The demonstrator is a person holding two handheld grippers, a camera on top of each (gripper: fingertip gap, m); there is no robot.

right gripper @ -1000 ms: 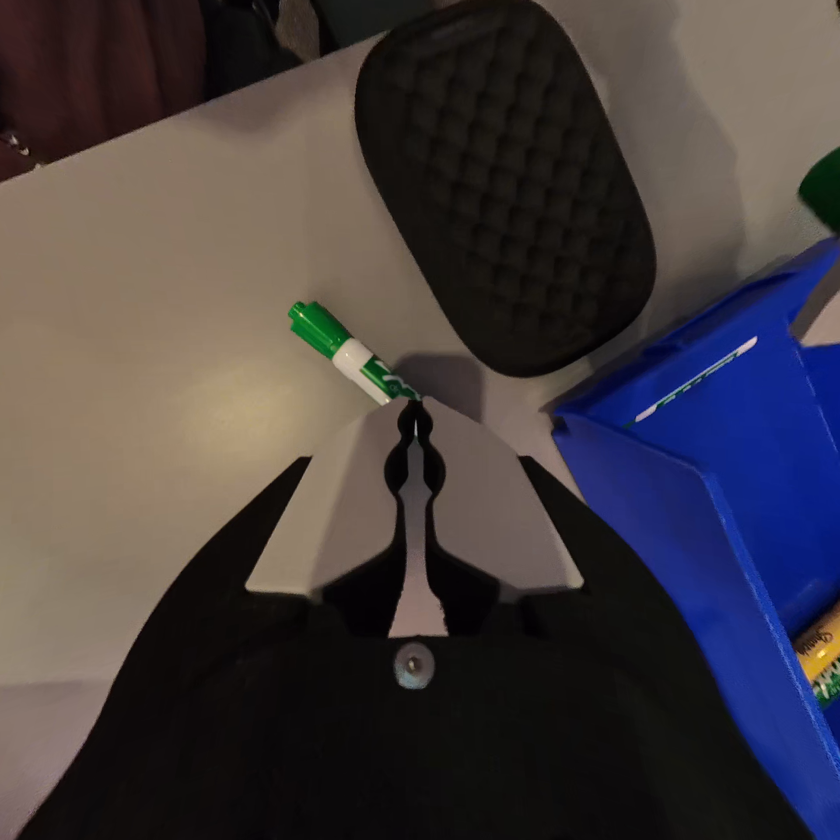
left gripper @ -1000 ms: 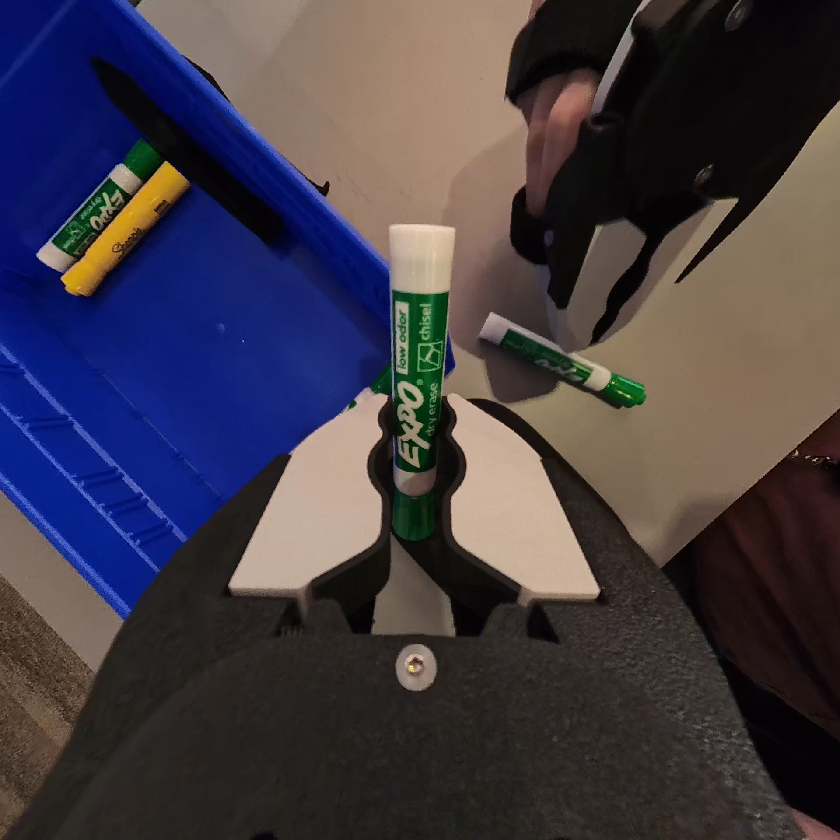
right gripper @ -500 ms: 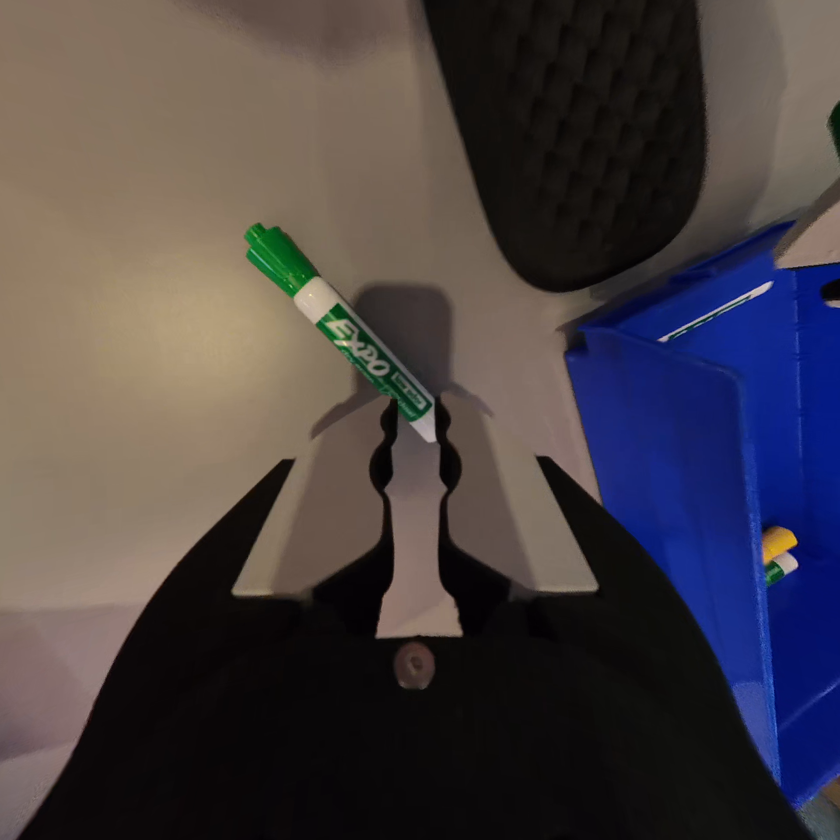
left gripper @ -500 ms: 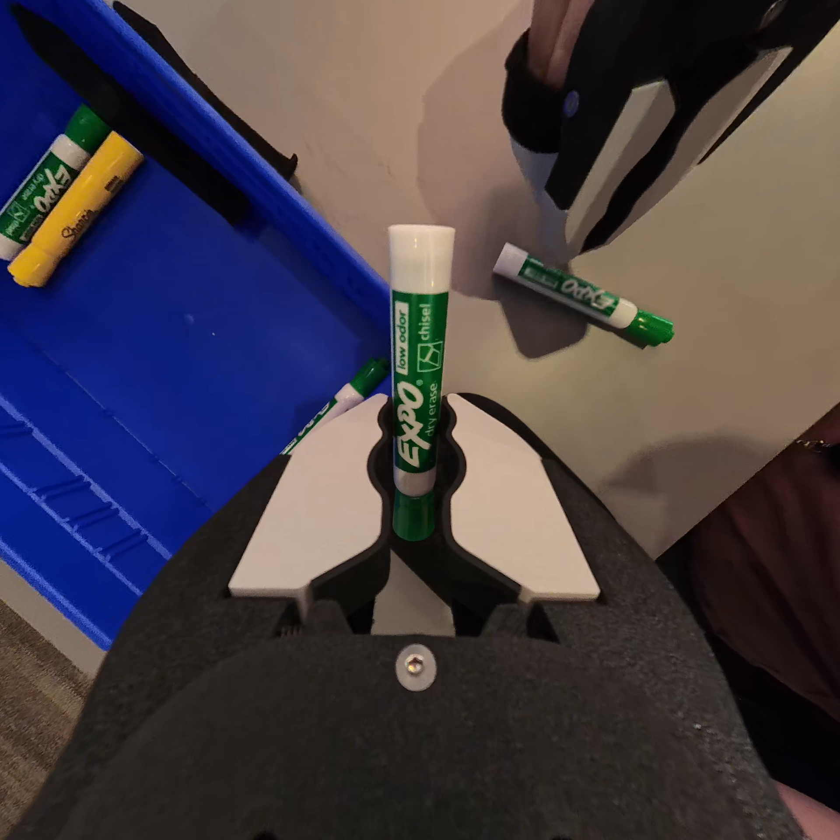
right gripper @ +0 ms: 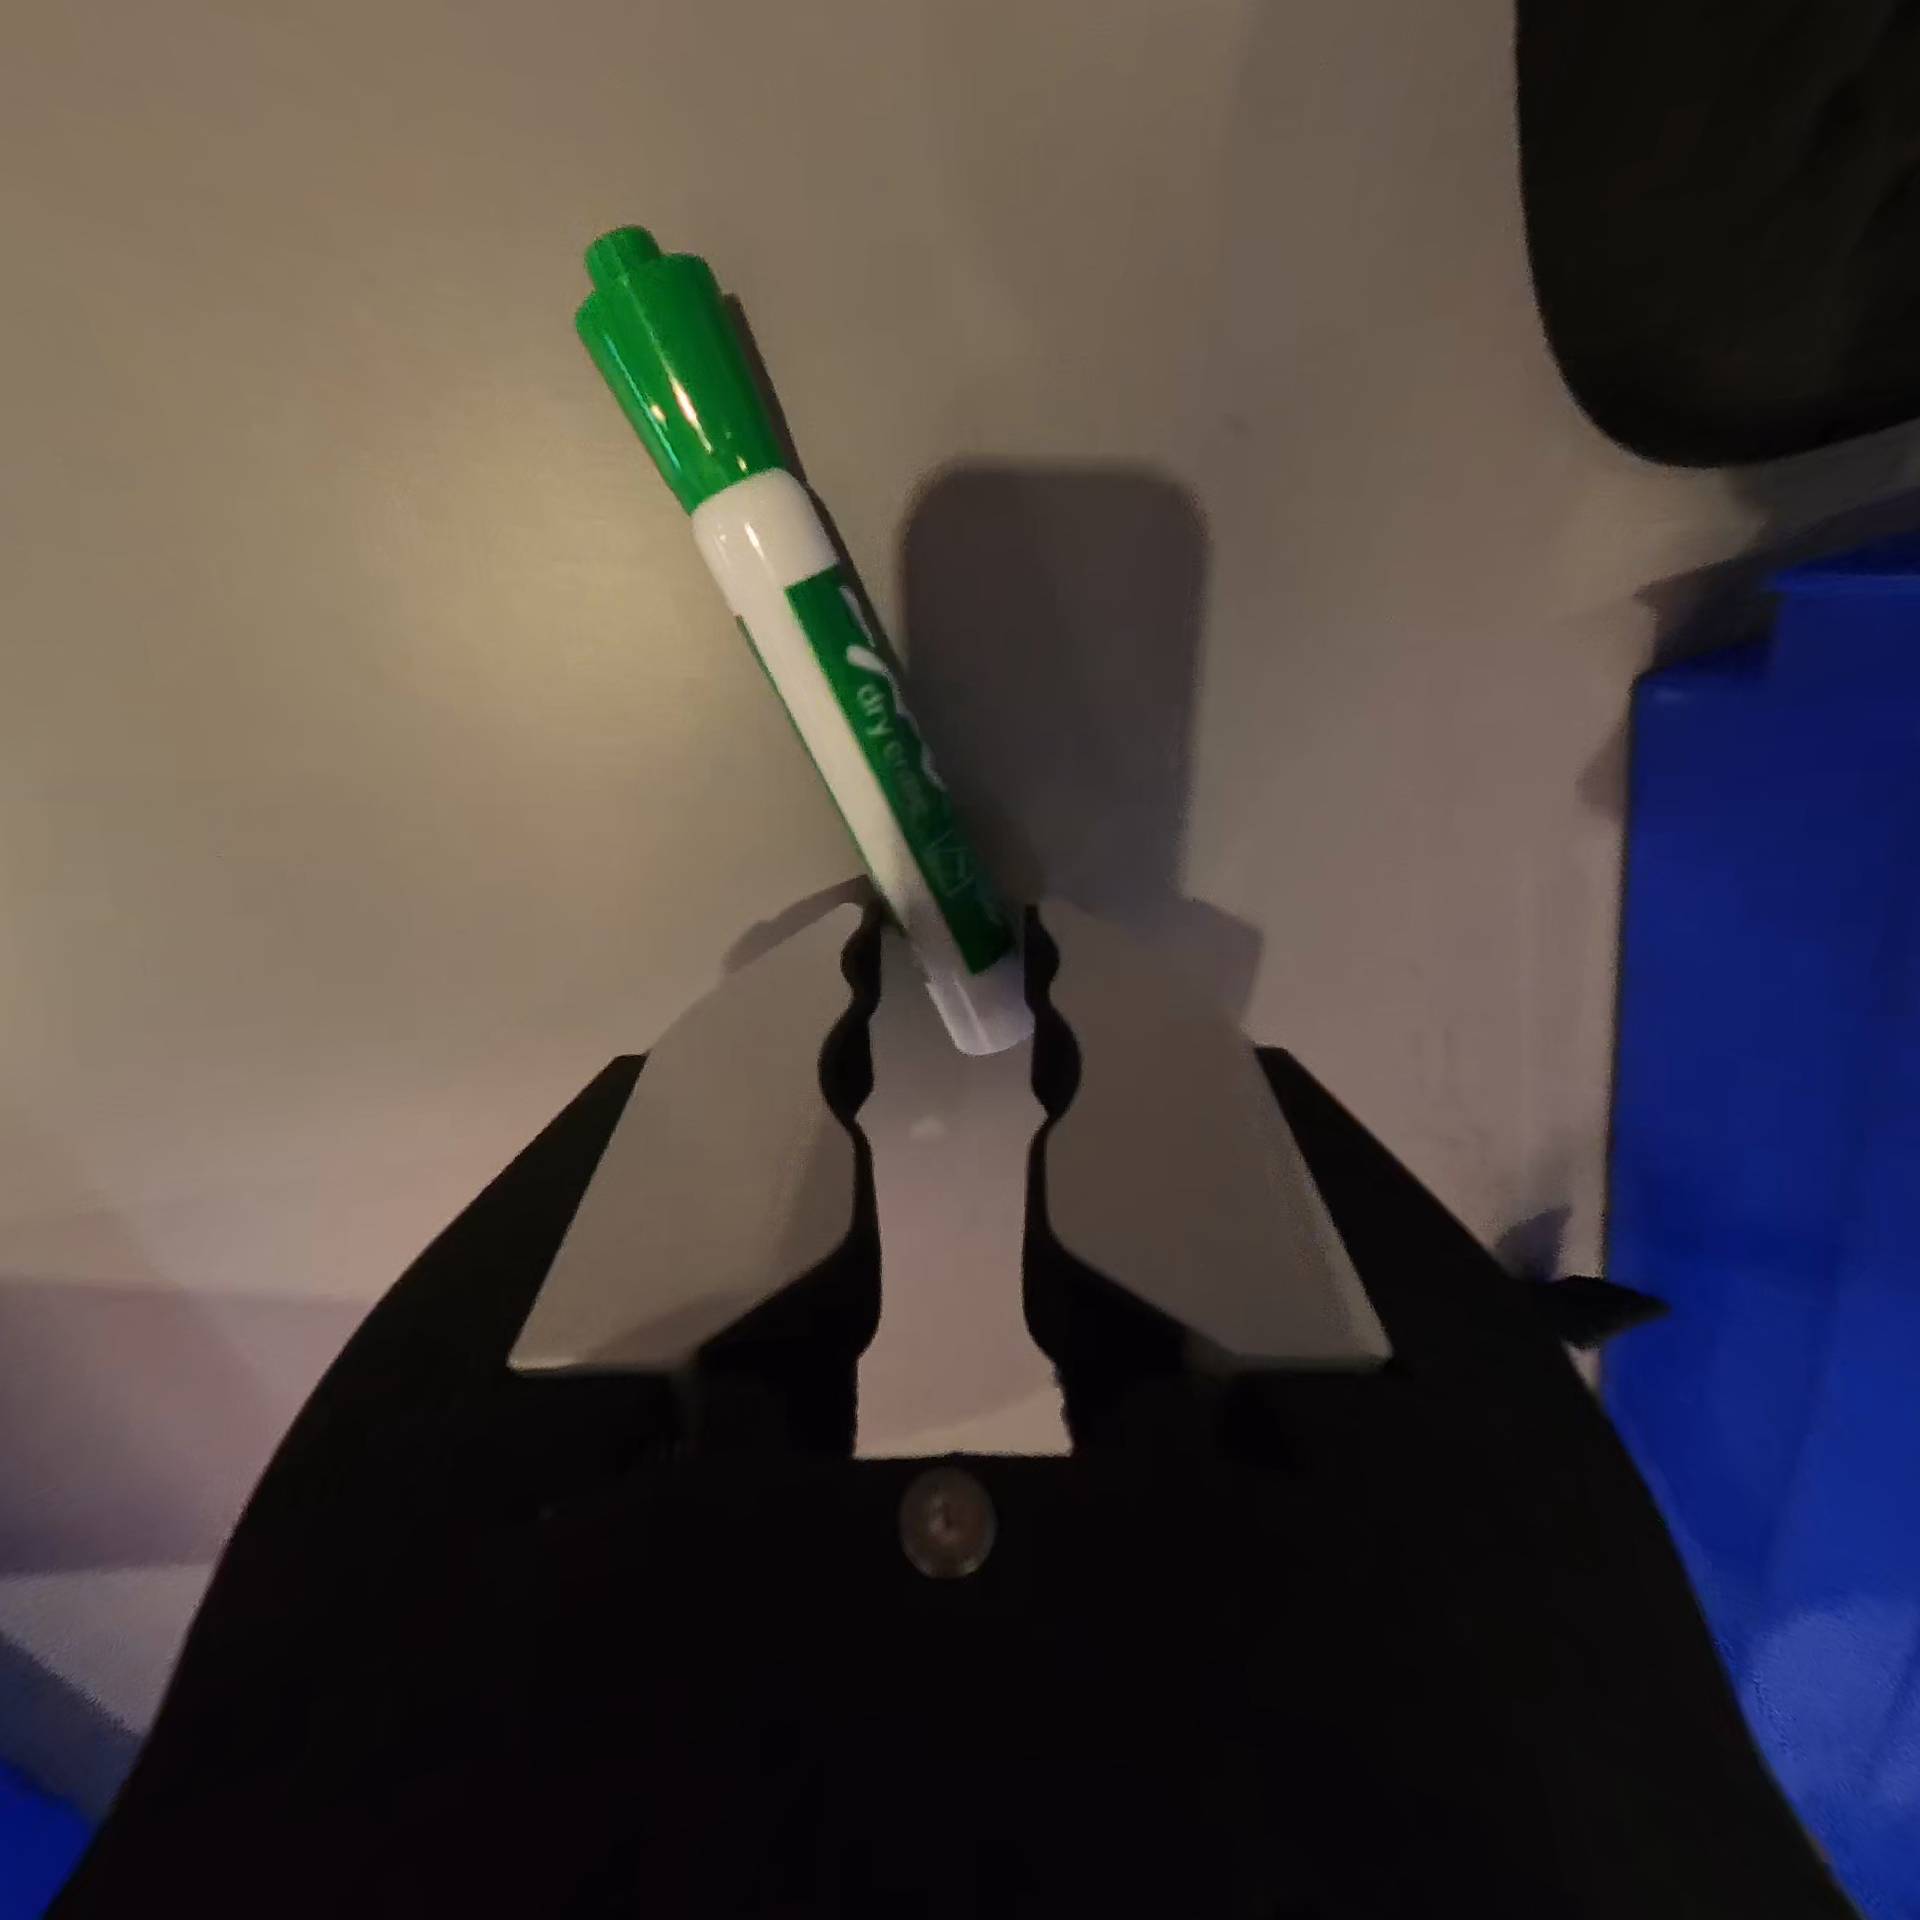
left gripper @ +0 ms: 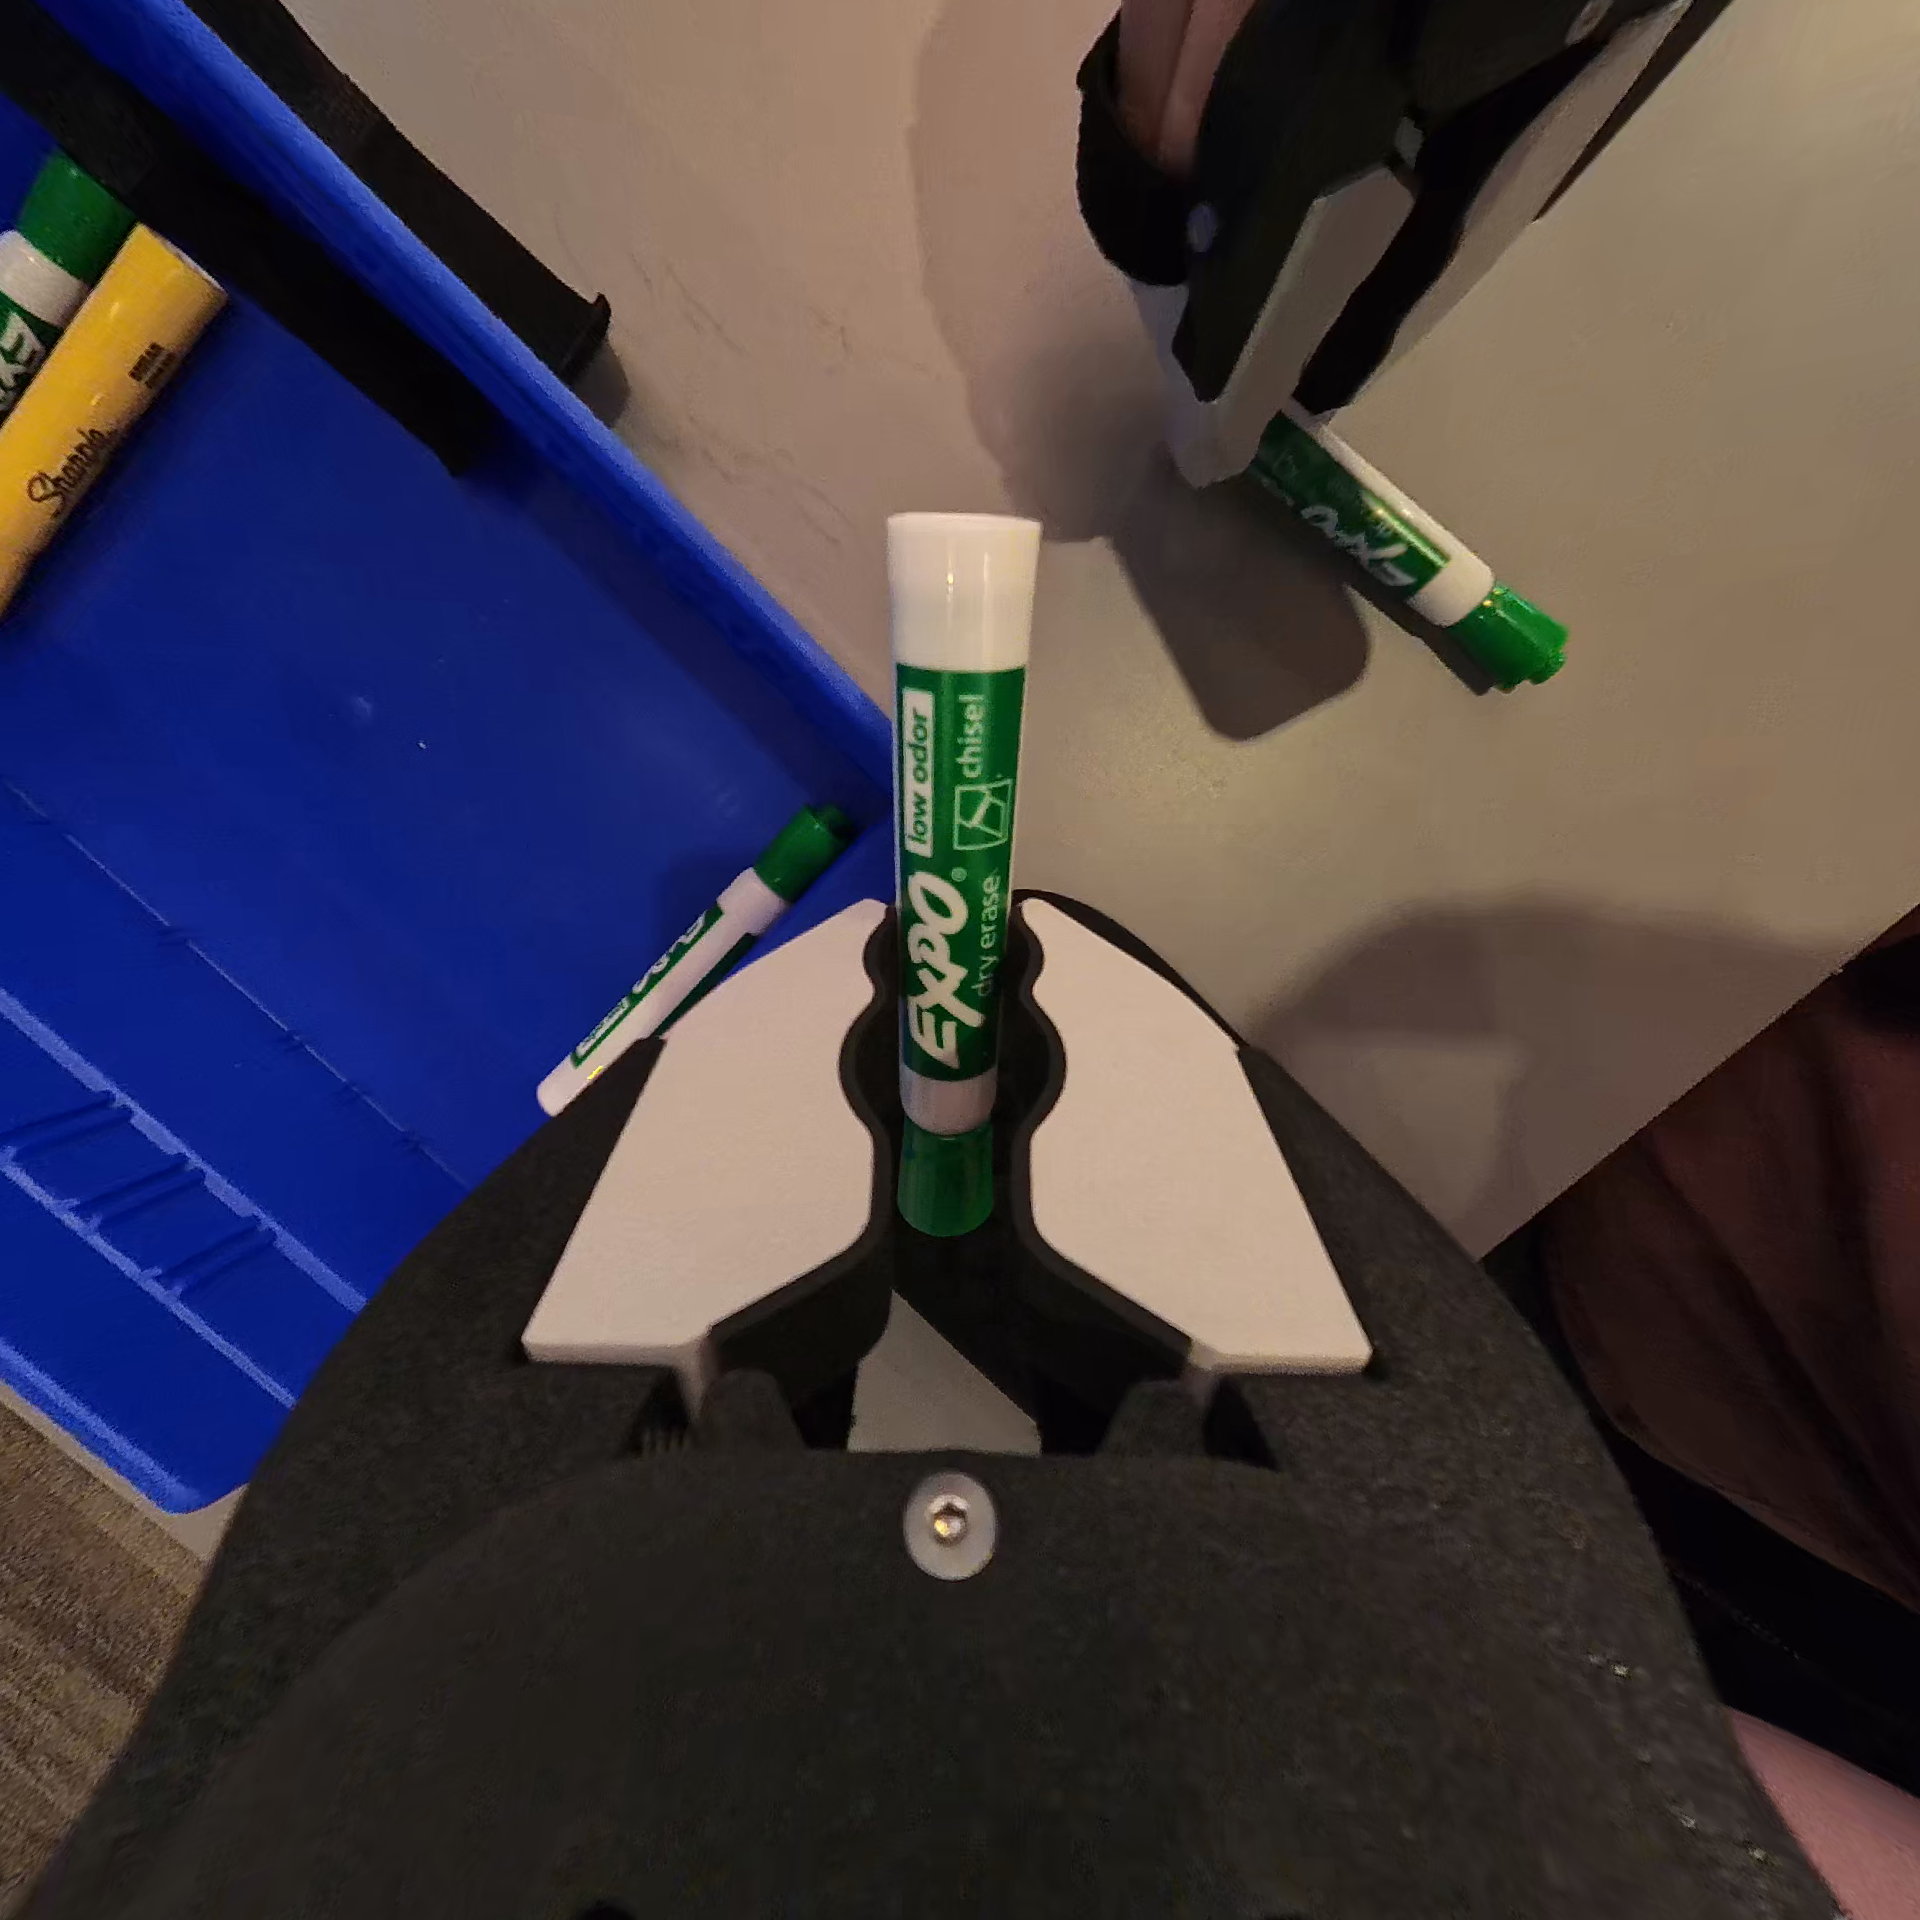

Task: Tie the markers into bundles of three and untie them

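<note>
Left gripper (left gripper: 956, 997) is clamped on a green marker (left gripper: 961, 790), held out over the worktop (left gripper: 831, 260) just beside the blue bin's (left gripper: 416, 727) rim. Right gripper (right gripper: 951, 935) stands apart, its fingers straddling the white end of a second green marker (right gripper: 800, 665) lying flat on open worktop near the front edge. Inside the bin lie a green marker (left gripper: 696, 956), plus a yellow marker (left gripper: 94, 416) beside another green one (left gripper: 42, 270).

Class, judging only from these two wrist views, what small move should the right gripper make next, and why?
Probably close the right gripper: it is open, and the white end of the green marker on the table already sits between its fingertips.
</note>
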